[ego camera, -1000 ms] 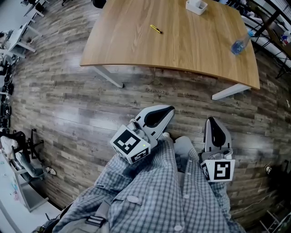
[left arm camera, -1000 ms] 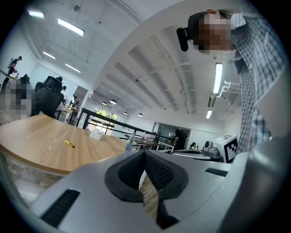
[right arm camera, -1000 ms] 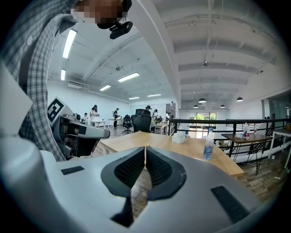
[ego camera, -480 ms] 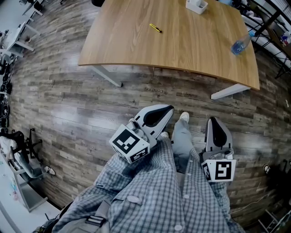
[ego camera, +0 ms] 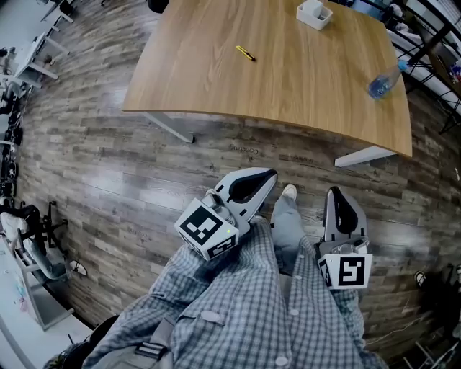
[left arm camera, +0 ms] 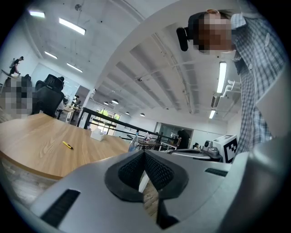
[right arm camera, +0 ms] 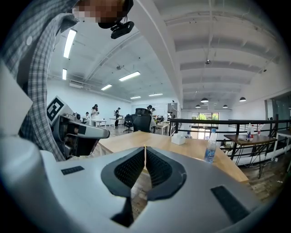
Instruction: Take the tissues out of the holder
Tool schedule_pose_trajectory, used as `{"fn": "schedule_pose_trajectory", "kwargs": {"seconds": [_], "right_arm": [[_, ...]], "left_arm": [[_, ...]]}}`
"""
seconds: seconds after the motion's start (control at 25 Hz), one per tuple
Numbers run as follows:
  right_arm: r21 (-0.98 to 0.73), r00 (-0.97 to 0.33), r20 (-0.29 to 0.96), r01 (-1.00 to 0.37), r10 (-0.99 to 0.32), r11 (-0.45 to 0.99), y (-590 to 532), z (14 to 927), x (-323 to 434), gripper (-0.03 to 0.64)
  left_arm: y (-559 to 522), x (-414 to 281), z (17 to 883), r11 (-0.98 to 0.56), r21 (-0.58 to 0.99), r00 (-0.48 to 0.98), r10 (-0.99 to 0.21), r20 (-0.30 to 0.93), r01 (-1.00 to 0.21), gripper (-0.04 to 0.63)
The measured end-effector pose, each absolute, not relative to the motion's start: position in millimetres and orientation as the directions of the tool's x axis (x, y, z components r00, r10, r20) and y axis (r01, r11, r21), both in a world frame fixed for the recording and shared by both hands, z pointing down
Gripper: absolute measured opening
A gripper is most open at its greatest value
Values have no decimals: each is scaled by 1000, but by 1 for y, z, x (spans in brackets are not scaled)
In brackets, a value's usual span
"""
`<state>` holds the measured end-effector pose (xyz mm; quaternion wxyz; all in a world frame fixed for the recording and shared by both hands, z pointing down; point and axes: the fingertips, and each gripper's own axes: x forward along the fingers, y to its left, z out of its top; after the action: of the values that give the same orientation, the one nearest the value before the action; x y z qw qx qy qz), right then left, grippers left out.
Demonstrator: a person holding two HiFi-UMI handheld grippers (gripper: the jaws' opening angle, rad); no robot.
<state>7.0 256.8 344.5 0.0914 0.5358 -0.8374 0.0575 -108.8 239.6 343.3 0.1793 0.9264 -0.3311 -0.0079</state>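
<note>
The white tissue holder (ego camera: 312, 12) stands at the far side of the wooden table (ego camera: 302, 72); tissues inside it are too small to make out. It also shows small in the left gripper view as the holder (left arm camera: 97, 134) and in the right gripper view as the holder (right arm camera: 178, 138). My left gripper (ego camera: 271, 174) and right gripper (ego camera: 335, 189) hang over the floor, well short of the table's near edge. Both are shut with nothing between the jaws: the left gripper (left arm camera: 144, 153) and the right gripper (right arm camera: 145, 148) have their ribbed pads pressed together.
A yellow pen (ego camera: 245, 52) lies mid-table and a clear water bottle (ego camera: 384, 81) stands near the right edge. White table legs (ego camera: 170, 127) reach down to the plank floor. A shoe (ego camera: 288, 193) shows between the grippers. Office chairs, desks and distant people fill the background.
The table has come slightly nearer in the head view, and a foot has stepped forward between the grippers. Both grippers stay shut and keep their place in the picture.
</note>
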Motion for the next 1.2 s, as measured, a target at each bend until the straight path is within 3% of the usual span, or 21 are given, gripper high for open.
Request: {"fn": "schedule_pose_trajectory", "kwargs": {"seconds": [1.2], "right_arm": [[-1,-520,211,-847,-828,532,121,347,100,20]], "left_arm": [[120,-28,326,-632,306,688,-715,123,-712,8]]}}
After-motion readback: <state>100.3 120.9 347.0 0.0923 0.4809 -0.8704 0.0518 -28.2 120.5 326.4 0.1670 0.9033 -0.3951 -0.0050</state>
